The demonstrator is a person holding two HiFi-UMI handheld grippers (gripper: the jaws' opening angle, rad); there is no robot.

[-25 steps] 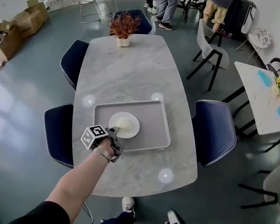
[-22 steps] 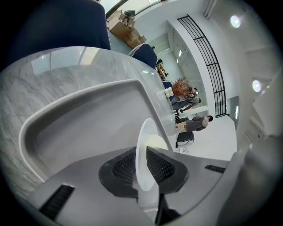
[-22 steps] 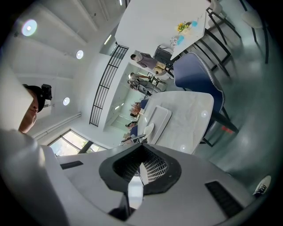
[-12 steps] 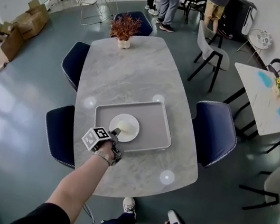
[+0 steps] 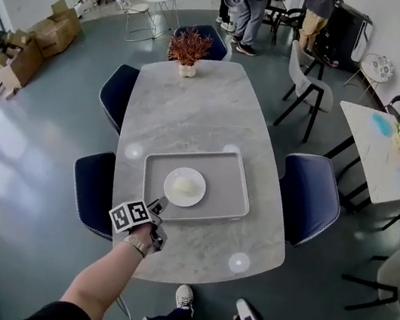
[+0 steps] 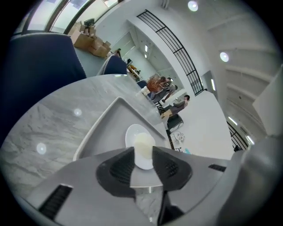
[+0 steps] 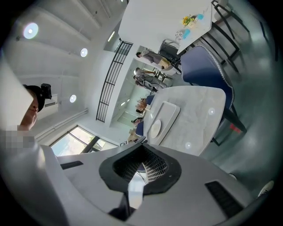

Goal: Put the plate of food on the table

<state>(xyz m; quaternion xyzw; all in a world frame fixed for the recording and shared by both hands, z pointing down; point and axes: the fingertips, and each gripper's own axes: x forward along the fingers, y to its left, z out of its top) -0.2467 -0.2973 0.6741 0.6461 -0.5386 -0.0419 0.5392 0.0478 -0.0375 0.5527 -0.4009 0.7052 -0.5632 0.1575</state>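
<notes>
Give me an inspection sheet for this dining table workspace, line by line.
Surface: grey marble table.
Job's things: white plate of pale food sits on the grey tray, not on the bare tabletop.
Clutter: potted plant at the table's far end.
Grippers: left gripper at the tray's near corner, jaws closing, nothing between them; right gripper low beside the person, jaws together, empty.
Cables: nothing seen.
Surroundings: blue chairs, cardboard boxes, people standing beyond.
</notes>
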